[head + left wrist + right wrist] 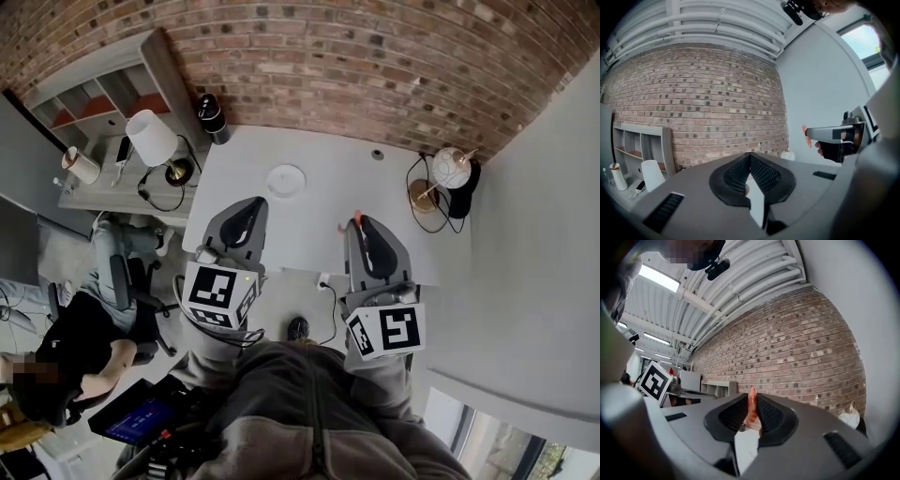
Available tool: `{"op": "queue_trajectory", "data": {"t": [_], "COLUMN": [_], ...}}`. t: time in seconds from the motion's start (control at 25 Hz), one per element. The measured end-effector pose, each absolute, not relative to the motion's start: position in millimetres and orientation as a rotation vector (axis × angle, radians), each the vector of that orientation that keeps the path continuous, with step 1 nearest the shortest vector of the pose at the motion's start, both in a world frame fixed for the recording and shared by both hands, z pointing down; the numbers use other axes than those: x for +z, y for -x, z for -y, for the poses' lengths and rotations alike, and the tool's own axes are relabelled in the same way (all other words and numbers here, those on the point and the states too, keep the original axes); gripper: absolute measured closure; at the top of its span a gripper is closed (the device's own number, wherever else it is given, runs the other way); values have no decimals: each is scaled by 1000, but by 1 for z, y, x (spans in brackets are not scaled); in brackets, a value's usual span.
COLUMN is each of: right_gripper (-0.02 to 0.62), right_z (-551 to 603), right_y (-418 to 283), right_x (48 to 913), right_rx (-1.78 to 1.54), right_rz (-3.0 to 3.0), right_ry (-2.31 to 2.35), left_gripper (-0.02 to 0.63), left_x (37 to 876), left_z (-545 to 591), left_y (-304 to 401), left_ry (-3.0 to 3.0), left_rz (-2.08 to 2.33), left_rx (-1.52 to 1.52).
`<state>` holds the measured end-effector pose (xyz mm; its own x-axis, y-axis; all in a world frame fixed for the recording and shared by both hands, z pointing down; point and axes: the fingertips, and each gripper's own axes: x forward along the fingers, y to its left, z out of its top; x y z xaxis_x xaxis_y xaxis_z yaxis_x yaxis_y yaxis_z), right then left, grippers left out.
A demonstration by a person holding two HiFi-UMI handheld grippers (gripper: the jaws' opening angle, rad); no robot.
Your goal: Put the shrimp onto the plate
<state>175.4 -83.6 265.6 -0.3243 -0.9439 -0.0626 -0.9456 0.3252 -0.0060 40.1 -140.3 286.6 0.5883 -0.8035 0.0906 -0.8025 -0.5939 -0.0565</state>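
An orange-red shrimp [751, 408] stands pinched between the dark pads of my right gripper [751, 405], its tip poking above the jaws. In the head view the same shrimp [357, 218] shows at the nose of the right gripper [360, 226], held over the white table's near edge. The white plate [286, 180] lies on the table, farther off and to the left of it. My left gripper [249, 208] hovers near the table's left front; its jaws are shut with nothing between them [750, 161]. The left gripper view also catches the shrimp [806, 136] at the right gripper's tip.
The white table [323, 211] meets a brick wall. A globe lamp [452, 169] with cables stands at its right end and a dark bottle [211, 114] at the far left corner. Left of the table are a white-shade lamp [153, 139], shelves, an office chair [127, 286] and a seated person [70, 361].
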Motion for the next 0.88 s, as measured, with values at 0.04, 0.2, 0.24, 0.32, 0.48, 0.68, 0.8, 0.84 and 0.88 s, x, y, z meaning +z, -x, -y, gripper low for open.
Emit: {"op": "queue_trajectory", "data": {"t": [0.04, 0.2, 0.24, 0.32, 0.48, 0.68, 0.8, 0.84, 0.88], "right_gripper": [538, 538, 538, 540, 538, 538, 538, 539, 538], "right_z": [86, 88, 88, 89, 89, 91, 101, 105, 107], "right_y": [-176, -176, -178, -182, -184, -184, -175, -171, -169], "right_x": [267, 272, 272, 272, 276, 278, 269, 266, 265], "right_rx": [41, 22, 20, 14, -3, -1, 13, 18, 24], "right_rz": [-2515, -2520, -2517, -2510, -2507, -2506, -2514, -2517, -2519], "right_ry": [1785, 1759, 1757, 1759, 1773, 1804, 1824, 1828, 1828], "left_gripper": [601, 601, 601, 601, 601, 601, 601, 601, 601], "left_x": [287, 289, 289, 289, 292, 294, 289, 288, 287], "left_z": [142, 146, 146, 146, 147, 152, 162, 166, 168], "left_y": [-40, -43, -45, -50, -54, -56, -49, -45, -41], "left_ry": [2785, 2767, 2767, 2772, 2780, 2802, 2821, 2825, 2823], "left_rz": [-1416, -1423, -1418, -1408, -1400, -1379, -1368, -1368, -1372], "left_rx": [-175, -211, -218, -221, -228, -210, -196, -193, -191]}}
